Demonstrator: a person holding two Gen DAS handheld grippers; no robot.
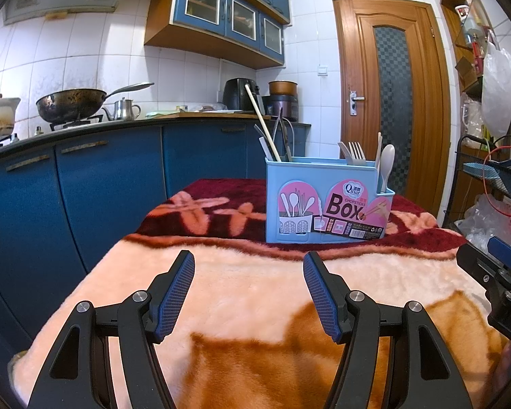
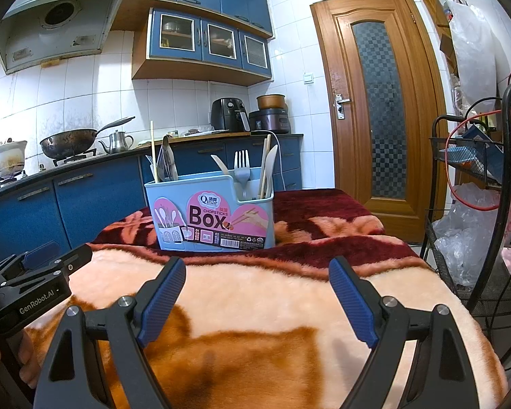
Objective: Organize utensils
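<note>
A light blue utensil box (image 1: 327, 204) with a pink "Box" label stands upright on the blanket-covered table (image 1: 255, 283); in the right wrist view the box (image 2: 211, 214) sits left of centre. Long chopsticks (image 1: 262, 126) and dark utensils lean in its left compartment. A pale fork (image 1: 356, 153), a knife and a white spoon (image 1: 386, 167) stand in its right side; the fork (image 2: 242, 167) shows again from the right. My left gripper (image 1: 248, 272) hovers open over the blanket, short of the box, nothing between its fingers. My right gripper (image 2: 257, 277) is likewise open and empty.
Blue kitchen cabinets (image 1: 95, 184) run along the left, with a wok (image 1: 71, 104) and kettle on the counter. A wooden door (image 1: 388, 92) is behind the box. A black wire rack (image 2: 477, 204) with bags and cables stands close at the table's right.
</note>
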